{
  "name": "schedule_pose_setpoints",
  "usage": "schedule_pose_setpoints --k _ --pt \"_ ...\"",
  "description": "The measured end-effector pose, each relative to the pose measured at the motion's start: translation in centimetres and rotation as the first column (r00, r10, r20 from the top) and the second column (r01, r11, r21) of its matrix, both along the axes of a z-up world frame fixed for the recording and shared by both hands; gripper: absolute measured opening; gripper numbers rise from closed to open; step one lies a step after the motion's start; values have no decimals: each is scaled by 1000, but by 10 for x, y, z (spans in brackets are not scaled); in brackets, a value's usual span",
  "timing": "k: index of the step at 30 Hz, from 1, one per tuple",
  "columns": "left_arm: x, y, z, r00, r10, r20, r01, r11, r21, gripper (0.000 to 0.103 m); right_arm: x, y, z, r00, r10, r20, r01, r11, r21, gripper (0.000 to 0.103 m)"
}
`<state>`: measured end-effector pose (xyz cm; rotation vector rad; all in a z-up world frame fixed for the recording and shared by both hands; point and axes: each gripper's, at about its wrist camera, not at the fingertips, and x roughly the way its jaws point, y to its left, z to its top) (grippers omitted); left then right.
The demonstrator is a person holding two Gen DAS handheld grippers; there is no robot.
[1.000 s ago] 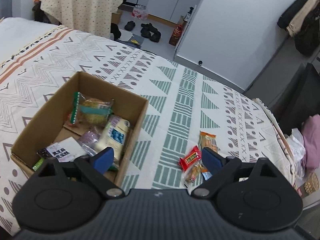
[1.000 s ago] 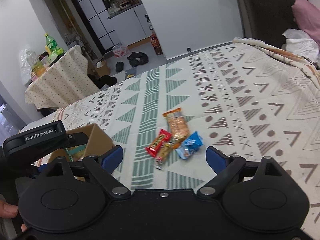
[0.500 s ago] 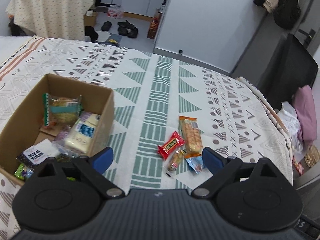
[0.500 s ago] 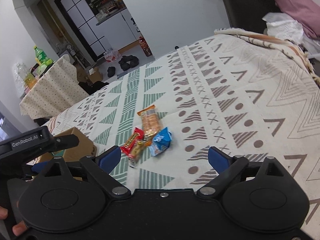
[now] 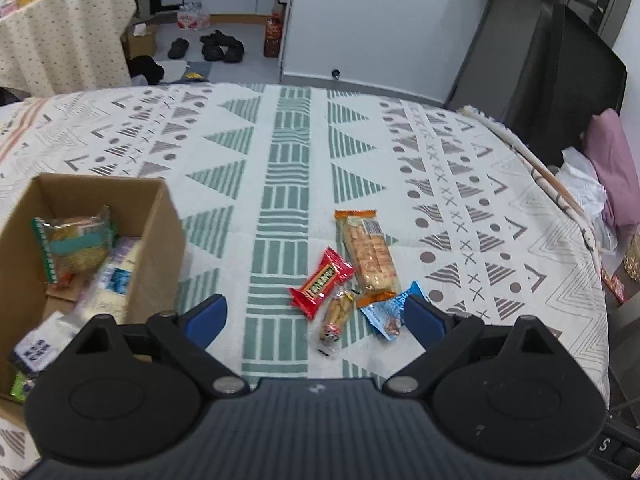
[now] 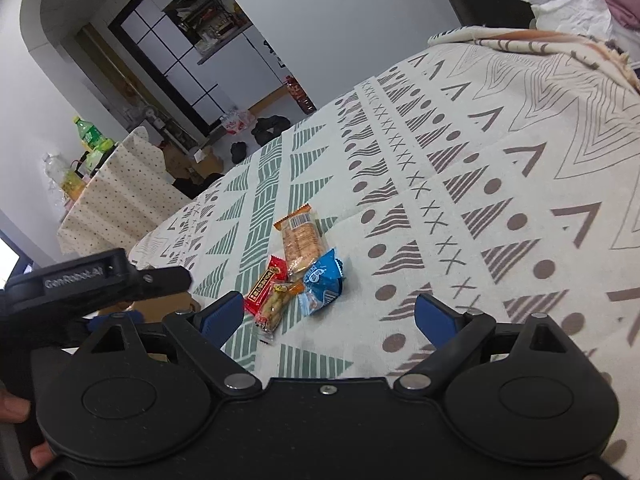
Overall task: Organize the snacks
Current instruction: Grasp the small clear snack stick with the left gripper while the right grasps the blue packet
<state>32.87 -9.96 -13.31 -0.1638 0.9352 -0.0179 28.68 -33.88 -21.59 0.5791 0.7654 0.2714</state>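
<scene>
A cluster of snacks lies on the patterned bedspread point(image 5: 288, 152): a long orange cracker pack point(image 5: 369, 254), a red bar point(image 5: 322, 282), a small clear peanut pack point(image 5: 337, 314) and a blue packet point(image 5: 385, 311). A cardboard box point(image 5: 154, 248) at the left holds several snacks. My left gripper point(image 5: 316, 314) is open and empty, just short of the cluster. My right gripper point(image 6: 328, 314) is open and empty, near the blue packet point(image 6: 322, 282), red bar point(image 6: 266, 285) and cracker pack point(image 6: 302, 238).
The left gripper's body point(image 6: 92, 280) shows at the left of the right wrist view. The bed's right edge point(image 5: 560, 196) drops to pink and white fabric. Beyond the bed are a cloth-covered table point(image 5: 64, 36) and shoes on the floor point(image 5: 220, 44).
My left gripper has swung right from over the box toward the snack cluster. My right gripper has moved closer to the cluster. Both stay open.
</scene>
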Motion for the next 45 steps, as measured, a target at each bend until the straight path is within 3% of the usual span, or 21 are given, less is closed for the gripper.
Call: schedule_pose_setpoints --k 4,11,18,22,25,29,30,31,32,44,45 --pt "11 -7 -15 999 -14 -29 14 1000 -26 90 6 -3 -9 1000 -11 -18 12 999 30 90" --pt "23 -12 -38 998 -16 -67 12 998 -57 65 16 -7 -21 998 -39 -40 41 997 66 87" --pt "36 -12 -54 997 -24 -79 19 998 -64 53 37 5 -38 998 -4 -55 9 996 94 77" --pt "43 -11 -67 993 -47 -111 33 992 -125 44 41 11 -40 999 9 -46 -5 996 85 76" --pt "47 -11 -80 987 -57 -150 35 989 -147 43 41 9 -45 998 -8 -54 13 997 78 75" --pt "47 -16 -84 987 -83 -136 67 990 -122 41 44 6 -49 998 -22 -60 28 994 106 74" --pt "47 -15 -84 987 -82 -137 65 990 -125 36 44 6 -49 998 -21 -57 27 993 112 74" --pt "47 -15 -84 987 -75 -143 58 991 -119 21 45 7 -49 999 -17 -52 23 993 116 74" --pt "47 -14 -84 986 -68 -151 51 993 -109 18 47 9 -49 999 -12 -47 17 993 117 74" --pt "33 7 -59 994 23 -109 -35 994 -106 17 61 35 -51 999 33 -29 -30 997 75 74" --pt "32 10 -57 994 32 -106 -43 994 -103 17 63 36 -51 999 30 -29 -28 997 72 71"
